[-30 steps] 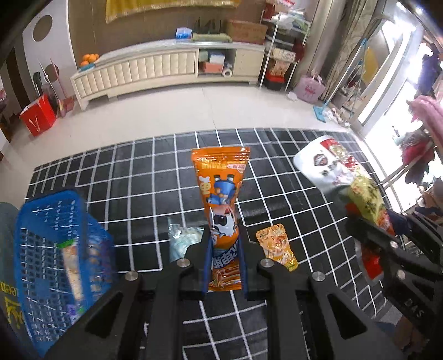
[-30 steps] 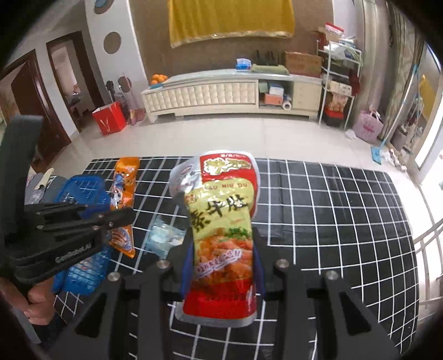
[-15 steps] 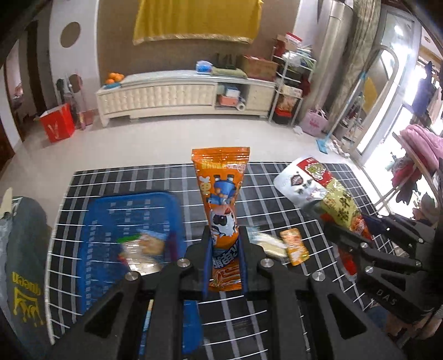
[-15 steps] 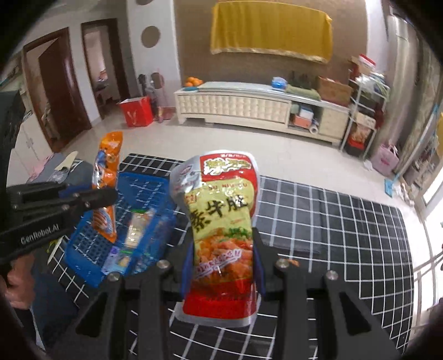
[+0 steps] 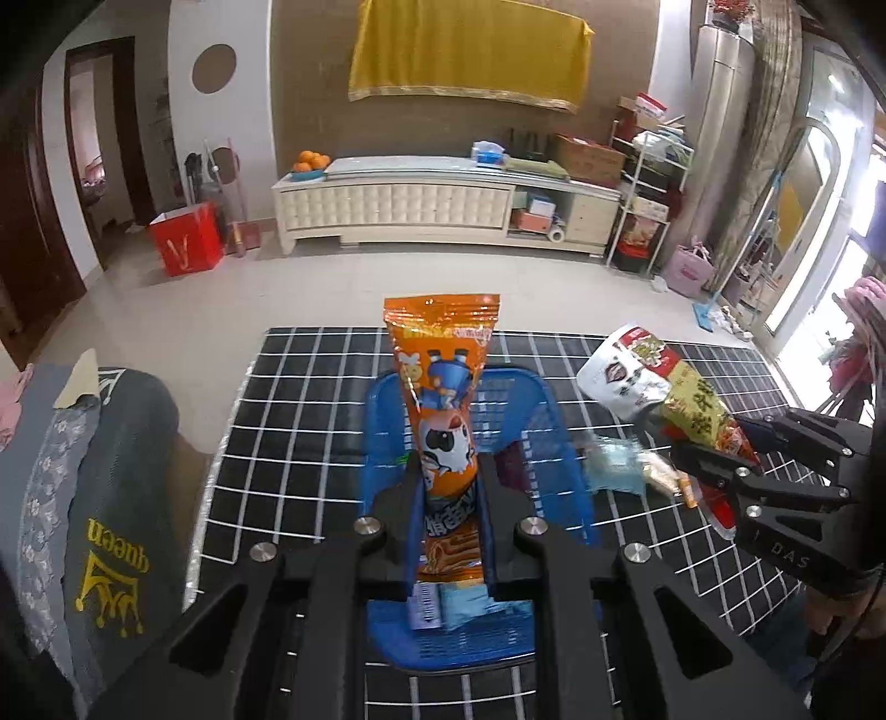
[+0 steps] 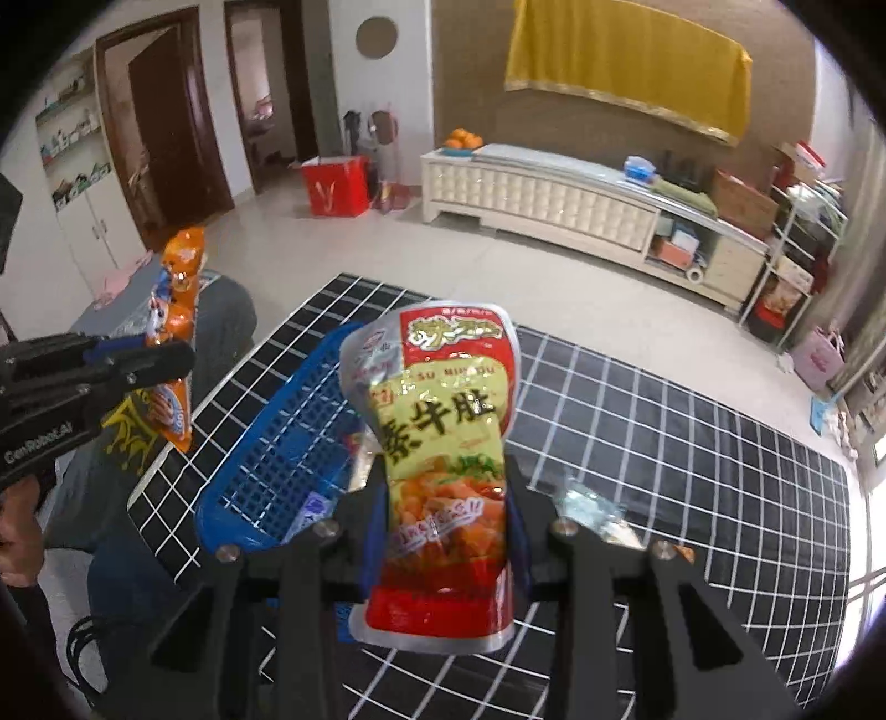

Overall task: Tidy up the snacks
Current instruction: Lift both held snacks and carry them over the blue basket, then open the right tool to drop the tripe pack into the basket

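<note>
left hand-held gripper (image 5: 447, 487) with orange snack packet (image 5: 443, 387) now over blue basket (image 5: 545, 421), earlier at its left | right hand-held gripper (image 6: 446, 518) with red-yellow pouch (image 6: 443, 437) now beside basket, closer

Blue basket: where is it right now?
Left wrist view: blue basket sits centre on the checked mat, directly behind the orange packet clamped in the left gripper.

black grid rug (image 5: 310, 399), white cabinet (image 5: 421, 207), red bag (image 5: 185, 246), yellow cloth (image 5: 470, 52)
</note>
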Tool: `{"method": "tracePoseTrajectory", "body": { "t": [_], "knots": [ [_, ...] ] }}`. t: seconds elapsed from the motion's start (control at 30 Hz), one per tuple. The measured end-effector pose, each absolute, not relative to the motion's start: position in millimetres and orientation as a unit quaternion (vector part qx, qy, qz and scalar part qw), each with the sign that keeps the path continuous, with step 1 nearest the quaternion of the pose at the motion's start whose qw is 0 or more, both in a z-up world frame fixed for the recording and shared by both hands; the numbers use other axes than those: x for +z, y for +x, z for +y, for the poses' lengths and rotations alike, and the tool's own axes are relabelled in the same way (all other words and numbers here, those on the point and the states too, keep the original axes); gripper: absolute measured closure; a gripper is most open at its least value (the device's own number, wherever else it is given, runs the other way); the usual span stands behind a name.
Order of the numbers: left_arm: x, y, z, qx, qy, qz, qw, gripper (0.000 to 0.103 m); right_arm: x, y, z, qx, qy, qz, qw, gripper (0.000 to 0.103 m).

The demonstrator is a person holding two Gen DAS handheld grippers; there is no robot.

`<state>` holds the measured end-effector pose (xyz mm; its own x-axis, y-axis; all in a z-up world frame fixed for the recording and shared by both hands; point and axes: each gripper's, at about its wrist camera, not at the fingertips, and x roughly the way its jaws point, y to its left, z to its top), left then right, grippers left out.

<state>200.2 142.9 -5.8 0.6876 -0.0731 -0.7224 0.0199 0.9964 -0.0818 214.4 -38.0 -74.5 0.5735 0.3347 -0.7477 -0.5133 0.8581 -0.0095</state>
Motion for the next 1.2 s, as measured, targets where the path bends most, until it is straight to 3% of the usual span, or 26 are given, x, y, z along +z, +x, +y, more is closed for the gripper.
{"method": "tracePoseTrajectory", "body": {
  "t": [0.83, 0.97, 1.1, 1.2],
  "knots": [
    [-79, 246, 191, -0.052, -0.068, 0.460, 0.884, 0.088, -201, 314, 67, 0.286, -0.246, 0.523, 0.764, 0.061],
    [-83, 255, 188, -0.056, -0.070, 0.463, 0.882, 0.088, -213, 315, 77, 0.300, -0.283, 0.533, 0.738, 0.048],
    [-84, 258, 179, -0.062, -0.062, 0.465, 0.881, 0.088, -211, 296, 82, 0.290, -0.336, 0.492, 0.749, 0.034],
    [-85, 256, 174, -0.061, -0.058, 0.468, 0.880, 0.088, -203, 286, 77, 0.289, -0.336, 0.485, 0.754, 0.013]
  ]
}}
